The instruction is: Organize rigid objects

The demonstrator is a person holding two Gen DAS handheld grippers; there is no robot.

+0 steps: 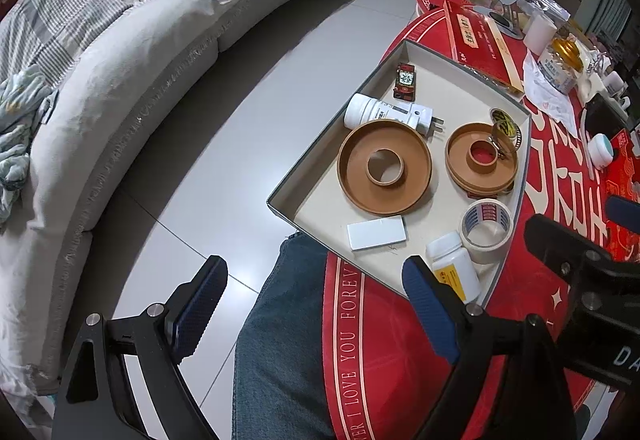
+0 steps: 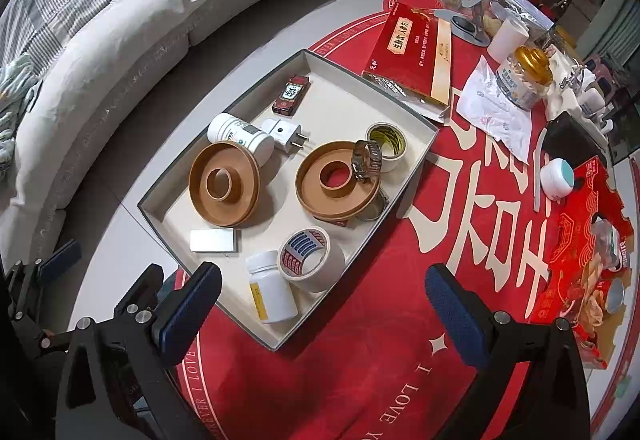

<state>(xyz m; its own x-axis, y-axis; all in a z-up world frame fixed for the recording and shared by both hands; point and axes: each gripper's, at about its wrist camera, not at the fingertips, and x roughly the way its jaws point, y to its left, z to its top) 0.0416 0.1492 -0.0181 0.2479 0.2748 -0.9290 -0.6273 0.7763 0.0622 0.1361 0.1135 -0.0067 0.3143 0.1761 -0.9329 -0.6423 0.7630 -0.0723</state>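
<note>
Entry: shallow tray (image 2: 416, 155) on the red tablecloth (image 2: 380, 340); all places below are given from this tray.

Contents:
- Inside, far end: small red packet (image 2: 291, 95).
- Inside, middle: white bottle lying down (image 2: 240, 137) beside a plug adapter (image 2: 282, 133); two brown ring-shaped discs (image 2: 225, 184) side by side; metal hose clamp (image 2: 366, 155) resting on the right-hand disc; yellow-lined tape roll (image 2: 386, 143) just behind it.
- Inside, near end: flat white block (image 2: 214, 240), striped tape roll (image 2: 310, 258), small white bottle with yellow label (image 2: 272, 294) touching that roll.
- Outside, right of the tray: white-and-teal jar (image 2: 556, 179), still loose on the cloth.

Tools: your left gripper (image 1: 316, 310) hangs at the near corner, jaws spread wide, nothing between them. Your right gripper (image 2: 322, 314) hangs over the near edge, jaws likewise apart and empty.

Handling advice: the jar looks the likeliest next item. Come down over it with the right gripper, pads on its round sides, and close gently; it may roll. Set it in the bare patch by the flat block, clear of the bottle.
</note>
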